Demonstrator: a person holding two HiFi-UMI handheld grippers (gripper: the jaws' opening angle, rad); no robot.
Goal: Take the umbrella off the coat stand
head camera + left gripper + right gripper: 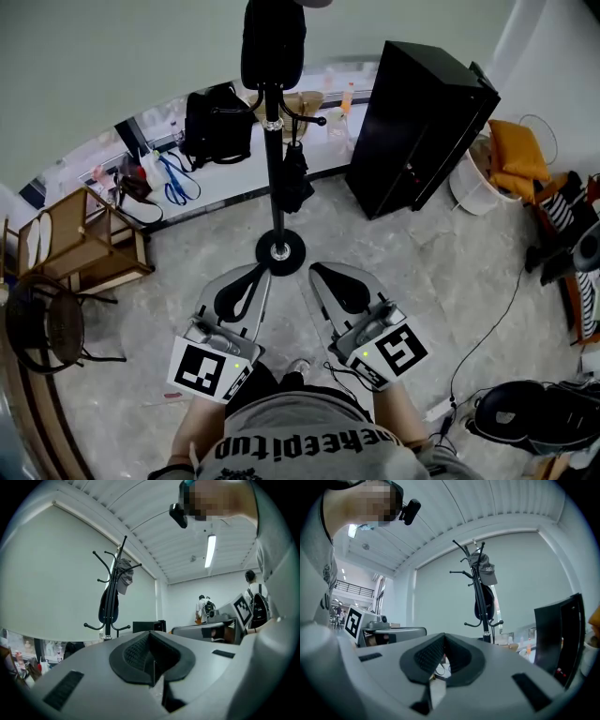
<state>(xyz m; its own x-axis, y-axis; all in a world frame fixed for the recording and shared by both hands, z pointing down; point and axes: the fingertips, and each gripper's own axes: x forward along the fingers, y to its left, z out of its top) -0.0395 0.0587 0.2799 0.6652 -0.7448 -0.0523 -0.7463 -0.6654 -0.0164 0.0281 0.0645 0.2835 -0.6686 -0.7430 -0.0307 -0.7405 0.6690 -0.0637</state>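
- Progress: nothing done yet, by my read. The umbrella (the dark folded thing, as far as I can tell) is still hanging on the coat stand, close beside the pole, below the lower hooks.
- L gripper: jaws closed, pads meeting, nothing btwn them.
- R gripper: same, jaws closed & empty.
- Both point level toward the stand. In the head view its base shows just past the tips, btwn the two.
- The umbrella is further ahead of the tips, apart from both jaw sets, no contact.
- In both gripper views the jaw bodies hide the lower pole, so the umbrella doesn't show there.
- Above the jaws only the upper stand shows, w/ a cap and a dark bundle hung along the pole. Can't tell what that bundle is.
- Left to do: open one set of jaws, reach the umbrella, grip it, lift it off its hook, bring it clear. So basically the whole task.
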